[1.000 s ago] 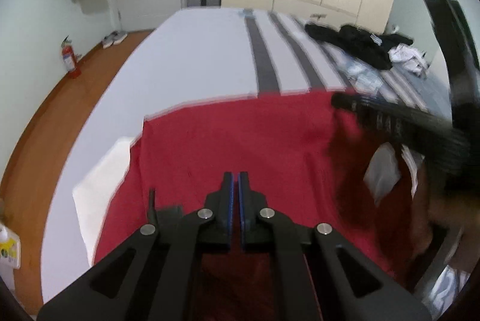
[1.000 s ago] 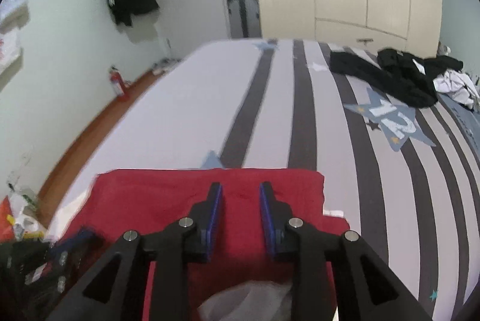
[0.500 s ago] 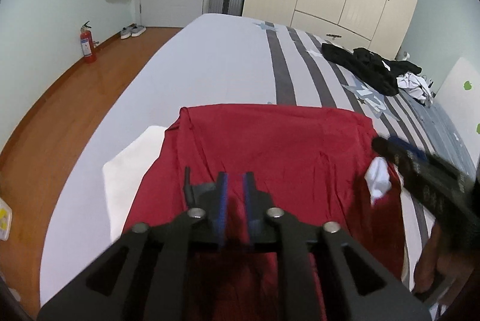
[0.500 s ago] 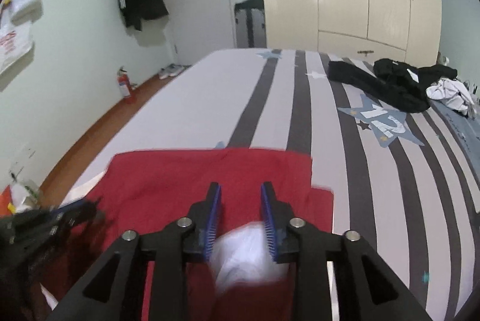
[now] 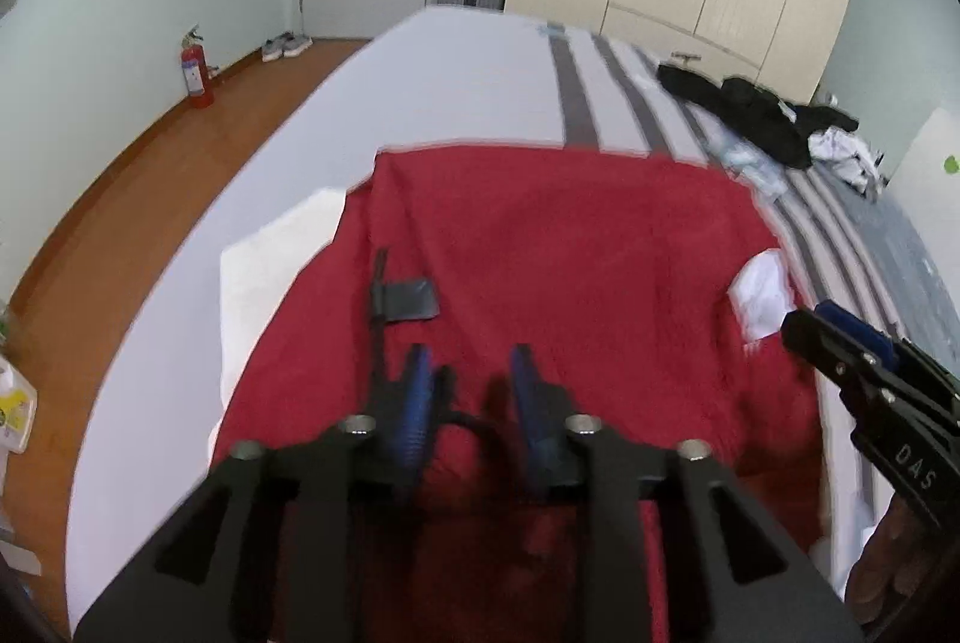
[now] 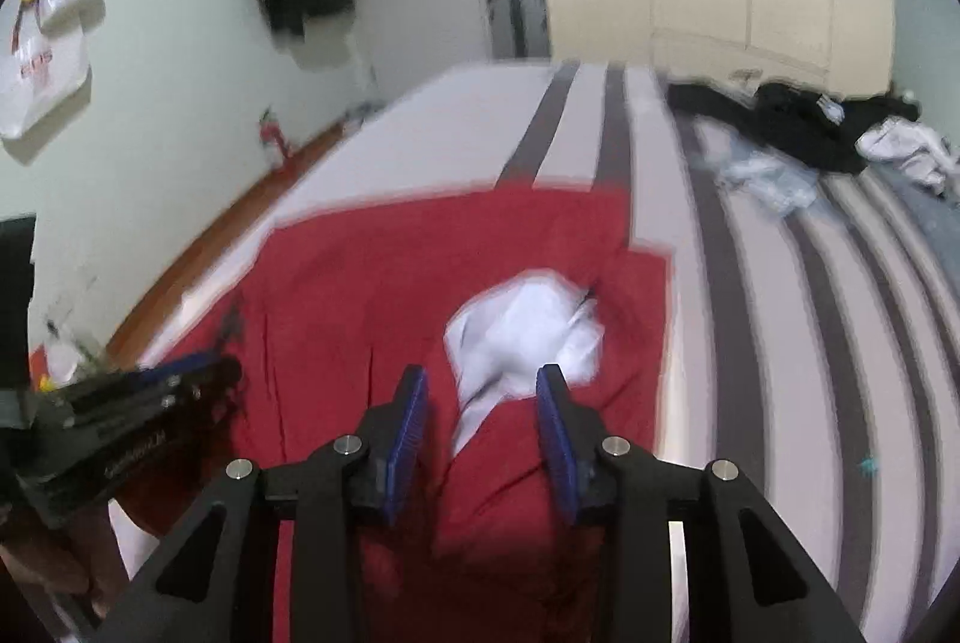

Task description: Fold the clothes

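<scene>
Red garment lies spread on the near part of the striped bed, a white patch showing near its right edge. Left gripper and right gripper both hover over it, fingers released, jaws just having opened, gripping nothing. Near edge of the garment is hidden behind the grippers. Right-wrist view is blurred; dark clothes at far right are indistinct.

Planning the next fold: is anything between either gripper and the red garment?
Nothing visible. The left gripper and right gripper, jaws just opened, hang directly over the red garment; nothing is between their pads.
</scene>
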A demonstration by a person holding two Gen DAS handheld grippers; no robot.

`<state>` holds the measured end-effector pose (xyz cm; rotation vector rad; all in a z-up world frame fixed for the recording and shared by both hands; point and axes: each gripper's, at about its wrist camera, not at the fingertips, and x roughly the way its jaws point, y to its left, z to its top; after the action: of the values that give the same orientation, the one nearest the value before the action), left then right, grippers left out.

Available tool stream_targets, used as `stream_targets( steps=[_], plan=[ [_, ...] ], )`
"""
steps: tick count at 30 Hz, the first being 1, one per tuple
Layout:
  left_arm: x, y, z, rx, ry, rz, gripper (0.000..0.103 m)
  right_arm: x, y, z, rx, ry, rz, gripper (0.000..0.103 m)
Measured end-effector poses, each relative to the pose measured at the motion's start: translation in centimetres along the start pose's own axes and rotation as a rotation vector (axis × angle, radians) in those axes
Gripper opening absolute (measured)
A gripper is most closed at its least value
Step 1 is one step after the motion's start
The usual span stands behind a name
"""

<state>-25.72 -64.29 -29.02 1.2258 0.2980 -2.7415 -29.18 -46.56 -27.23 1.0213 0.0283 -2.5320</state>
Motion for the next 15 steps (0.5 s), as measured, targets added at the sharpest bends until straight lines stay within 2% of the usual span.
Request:
stream_targets(
  steps=[2,3,5,6,8,10,11,12,14,15],
  plan=[
    [-2.3,-1.4,0.0,-0.008,-0.030,-0.021,0.045,-2.2,-0.6,0.6,0.009,-0.026,0.006,0.044],
    [-3.9,-2.5,-0.1,-0.005,-0.056,-0.032,0.048,-3.2,-0.9,0.6,0.002,-0.039,-0.003,0.050],
    [-6.0,-4.2,-0.5,0.007,-0.081,-0.011,0.059,-5.6,-1.6,0.5,-0.010,-0.071,-0.013,0.055],
    [-7.0,-5.1,-0.7,0.010,-0.092,0.007,0.064,-6.7,-2.2,0.3,-0.014,-0.079,-0.015,0.061],
    [-9.2,-7.0,-1.4,0.011,-0.107,0.016,0.066,-8.8,-3.4,-0.2,-0.022,-0.087,-0.017,0.071],
    [-10.6,-8.4,-2.0,0.010,-0.097,0.021,0.067,-10.9,-4.8,-0.9,-0.028,-0.090,-0.010,0.074],
    [-11.3,-9.1,-2.4,0.010,-0.092,0.023,0.067,-12.1,-5.5,-1.4,-0.034,-0.089,-0.020,0.082],
    [-12.6,-10.0,-3.3,0.009,-0.099,0.064,0.067,-13.3,-6.2,-1.9,-0.040,-0.086,-0.034,0.093],
    [-14.2,-11.1,-4.7,0.002,-0.111,0.121,0.070,-16.0,-7.6,-3.3,-0.051,-0.100,-0.035,0.102],
    [-15.1,-11.7,-5.6,-0.005,-0.121,0.138,0.072,-17.4,-8.4,-4.0,-0.056,-0.108,-0.033,0.102]
  ],
)
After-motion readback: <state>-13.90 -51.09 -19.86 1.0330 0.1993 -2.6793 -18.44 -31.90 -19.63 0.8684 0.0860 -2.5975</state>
